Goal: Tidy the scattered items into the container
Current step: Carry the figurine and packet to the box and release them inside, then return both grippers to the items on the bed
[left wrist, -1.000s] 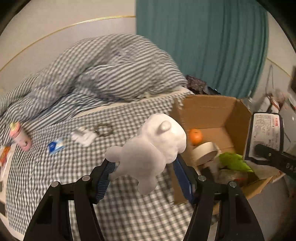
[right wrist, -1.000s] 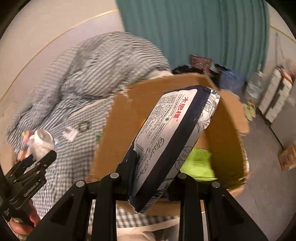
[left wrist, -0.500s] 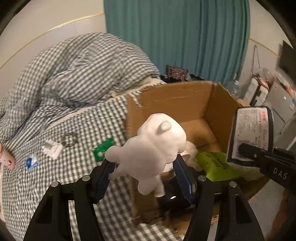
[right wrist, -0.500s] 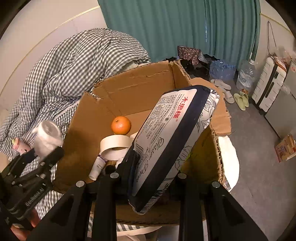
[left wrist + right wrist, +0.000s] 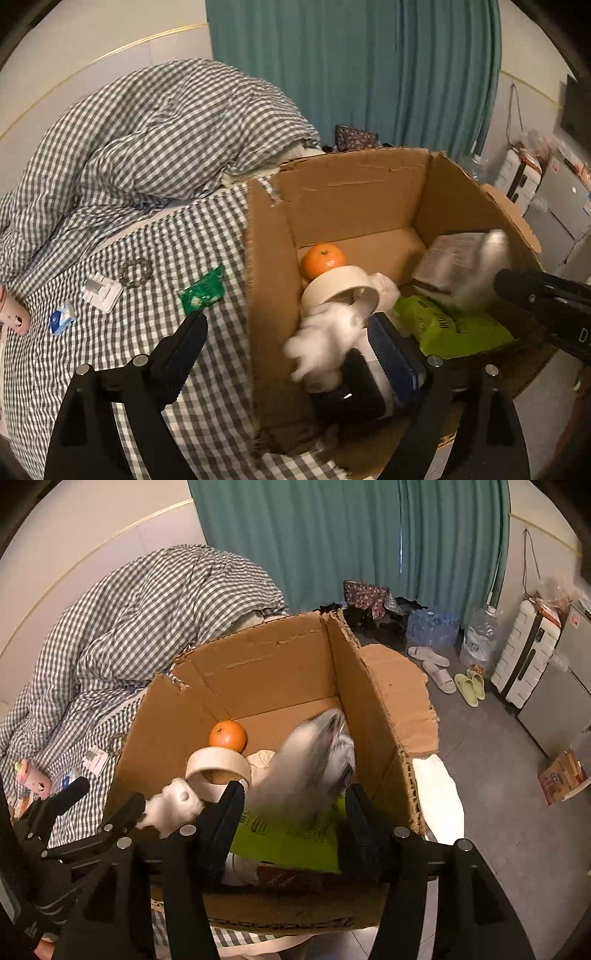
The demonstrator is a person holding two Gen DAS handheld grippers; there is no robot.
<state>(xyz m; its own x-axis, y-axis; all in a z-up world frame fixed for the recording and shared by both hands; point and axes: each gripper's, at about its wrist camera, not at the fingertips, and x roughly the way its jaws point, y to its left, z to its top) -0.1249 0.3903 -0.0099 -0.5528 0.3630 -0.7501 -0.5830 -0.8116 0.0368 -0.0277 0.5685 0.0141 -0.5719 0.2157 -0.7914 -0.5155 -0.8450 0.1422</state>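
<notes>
Over a cardboard box [image 5: 280,672] at the bed's [image 5: 155,332] right edge, both tongs are opening. The left tongs [image 5: 291,343] stand clear of a blurred white plush toy [image 5: 325,336] above the box's near left corner; the right tongs [image 5: 295,812] are spread around a blurred tissue pack [image 5: 306,764] above a green packet [image 5: 291,838]. An orange [image 5: 228,736] lies farther in.

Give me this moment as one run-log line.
left gripper: opening, white toy dropping | right gripper: opening, tissue pack dropping | box: orange, tape roll inside
</notes>
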